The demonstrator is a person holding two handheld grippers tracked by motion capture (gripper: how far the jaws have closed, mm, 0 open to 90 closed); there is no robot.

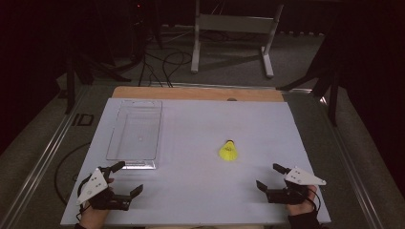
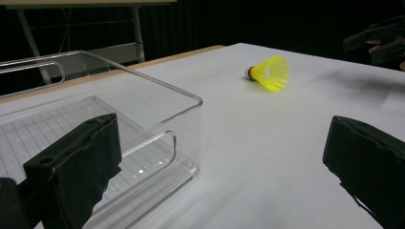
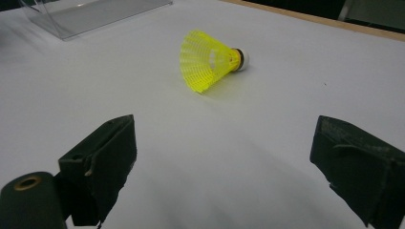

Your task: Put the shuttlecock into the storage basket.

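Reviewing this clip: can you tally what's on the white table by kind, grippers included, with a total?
Yellow plastic mesh shuttlecock with white cork tip, lying on its side: 1
Clear plastic rectangular bin, nothing inside it: 1
Black two-jaw handheld grippers, left gripper and right gripper, both open and holding nothing: 2
Total: 4

1 shuttlecock (image 1: 229, 150), 1 clear bin (image 1: 135, 135)

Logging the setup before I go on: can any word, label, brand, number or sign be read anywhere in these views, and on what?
None can be read.
Yellow shuttlecock: no print visible on its skirt or cork.
Clear plastic bin: no label visible.
White table top: plain, unmarked.
Left tool and right tool, both open: their grey plates bear small holes, no lettering.
Floor left of the table: a dark outlined shape, too small to read.
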